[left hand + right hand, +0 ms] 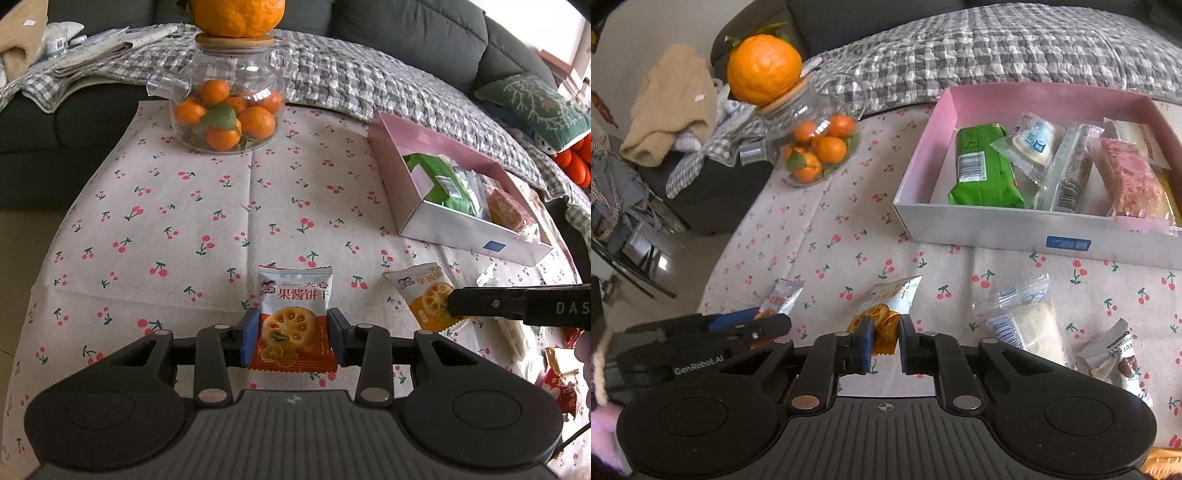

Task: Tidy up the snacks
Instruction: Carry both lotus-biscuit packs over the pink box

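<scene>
Two orange-and-white biscuit packets lie on the cherry-print tablecloth. In the left wrist view my left gripper (pixel 293 338) is shut on the sides of one biscuit packet (pixel 293 306), which stands tilted up between the blue pads. My right gripper (pixel 886 343) is shut on the lower end of the second biscuit packet (pixel 892 299), seen from the left wrist as a second biscuit packet (pixel 421 291) under the right gripper (pixel 448 304). The left gripper (pixel 772 318) and its packet (pixel 785 293) show at the left of the right wrist view. A pink-lined box (pixel 960 225) beyond holds several wrapped snacks.
A glass teapot (pixel 229 103) full of mandarins, with a big orange (pixel 764 68) on its lid, stands at the table's far left. A clear-wrapped white cake (pixel 1027 325) and a truffle packet (pixel 1119 354) lie loose at the right. A sofa with a checked blanket (pixel 369 81) lies behind.
</scene>
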Tool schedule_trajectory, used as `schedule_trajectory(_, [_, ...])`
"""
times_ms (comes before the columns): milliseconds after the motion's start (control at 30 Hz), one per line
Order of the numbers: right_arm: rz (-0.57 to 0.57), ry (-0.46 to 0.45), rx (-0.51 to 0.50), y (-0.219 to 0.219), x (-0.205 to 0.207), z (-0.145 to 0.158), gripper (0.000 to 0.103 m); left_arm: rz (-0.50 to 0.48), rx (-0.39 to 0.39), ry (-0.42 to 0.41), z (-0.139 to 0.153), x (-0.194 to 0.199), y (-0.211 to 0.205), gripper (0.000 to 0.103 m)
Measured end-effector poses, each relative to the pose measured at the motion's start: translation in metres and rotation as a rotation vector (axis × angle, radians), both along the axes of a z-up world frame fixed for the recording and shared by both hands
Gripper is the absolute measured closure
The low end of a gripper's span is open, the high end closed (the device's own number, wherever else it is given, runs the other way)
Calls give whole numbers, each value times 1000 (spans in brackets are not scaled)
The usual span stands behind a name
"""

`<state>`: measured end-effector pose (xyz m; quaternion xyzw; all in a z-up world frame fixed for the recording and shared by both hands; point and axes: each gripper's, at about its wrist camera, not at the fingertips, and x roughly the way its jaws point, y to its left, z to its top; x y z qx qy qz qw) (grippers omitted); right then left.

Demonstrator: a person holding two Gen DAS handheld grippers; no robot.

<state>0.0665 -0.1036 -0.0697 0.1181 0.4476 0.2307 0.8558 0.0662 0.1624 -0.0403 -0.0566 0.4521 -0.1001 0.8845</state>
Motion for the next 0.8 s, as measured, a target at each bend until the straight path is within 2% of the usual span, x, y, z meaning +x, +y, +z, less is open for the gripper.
schedule_trajectory(400, [-67,-42,136,-32,6,31,91,19,-53,-43,16,6,-4,67])
schedule_trajectory(667, [-179,-65,254,-70,20,46,91,5,-86,-112,35,15,-21,67])
schedule_trajectory(800, [-244,-75,300,-92,29,48,91,3,-79,-130,40,24,-36,67])
